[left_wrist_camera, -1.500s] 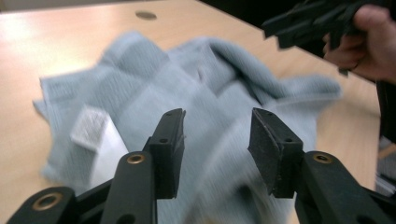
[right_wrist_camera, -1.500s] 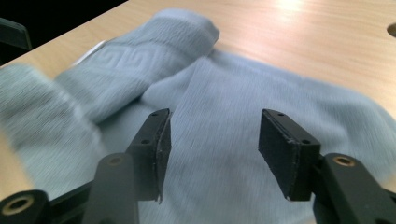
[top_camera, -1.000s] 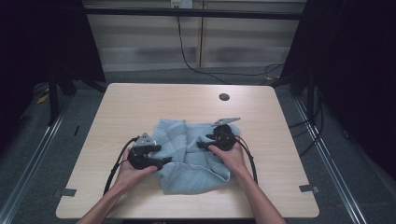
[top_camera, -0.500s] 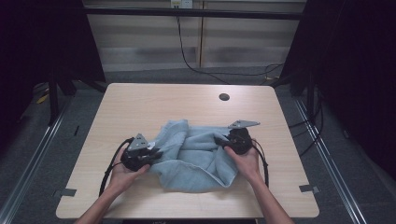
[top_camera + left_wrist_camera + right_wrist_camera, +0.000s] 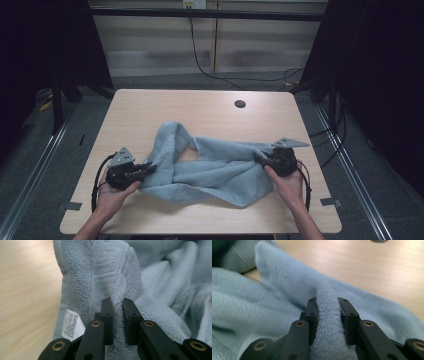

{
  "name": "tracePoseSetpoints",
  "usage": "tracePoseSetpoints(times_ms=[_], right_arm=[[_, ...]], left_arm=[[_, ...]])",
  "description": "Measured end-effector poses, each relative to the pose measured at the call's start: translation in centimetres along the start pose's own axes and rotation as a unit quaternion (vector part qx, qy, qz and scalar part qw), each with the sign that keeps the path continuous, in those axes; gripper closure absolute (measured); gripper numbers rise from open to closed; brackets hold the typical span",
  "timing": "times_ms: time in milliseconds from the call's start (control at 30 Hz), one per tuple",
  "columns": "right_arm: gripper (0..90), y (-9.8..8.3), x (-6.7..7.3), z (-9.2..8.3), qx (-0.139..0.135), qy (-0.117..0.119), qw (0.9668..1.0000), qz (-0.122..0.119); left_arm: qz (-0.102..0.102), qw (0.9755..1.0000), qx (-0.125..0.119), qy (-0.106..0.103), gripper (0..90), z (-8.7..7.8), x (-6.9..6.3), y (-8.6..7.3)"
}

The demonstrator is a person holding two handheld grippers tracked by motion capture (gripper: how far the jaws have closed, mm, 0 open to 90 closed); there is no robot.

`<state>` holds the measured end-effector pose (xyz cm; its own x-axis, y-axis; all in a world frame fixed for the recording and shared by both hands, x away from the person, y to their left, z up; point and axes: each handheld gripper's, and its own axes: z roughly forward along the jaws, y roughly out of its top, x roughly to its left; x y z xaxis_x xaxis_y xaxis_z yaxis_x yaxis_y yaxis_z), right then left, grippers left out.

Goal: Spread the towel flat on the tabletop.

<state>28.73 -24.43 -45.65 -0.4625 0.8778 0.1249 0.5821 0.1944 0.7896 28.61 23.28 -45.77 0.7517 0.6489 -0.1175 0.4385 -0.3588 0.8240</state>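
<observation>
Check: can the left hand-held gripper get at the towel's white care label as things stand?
Probably not yet: the left hand-held gripper is clamped on a towel fold. The label lies exposed just beside it, so release first.

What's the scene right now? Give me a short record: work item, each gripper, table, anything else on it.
work item: light blue towel, rumpled, stretched sideways across the table
left gripper: shut on a fold of the towel near its white label
right gripper: pinching a thick fold at the towel's other end
table: light wood
other: dark round hole near the far edge
</observation>
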Motion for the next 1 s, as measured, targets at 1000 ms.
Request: tracePoseSetpoints(times_ms=[1000], right_arm=[[45.5,2.2,-0.8,7.0,0.016,0.060,0.9980,0.001]], left_arm=[[-0.039,0.9977,-0.052,-0.020,71.7,-1.6,1.0,1.9]])
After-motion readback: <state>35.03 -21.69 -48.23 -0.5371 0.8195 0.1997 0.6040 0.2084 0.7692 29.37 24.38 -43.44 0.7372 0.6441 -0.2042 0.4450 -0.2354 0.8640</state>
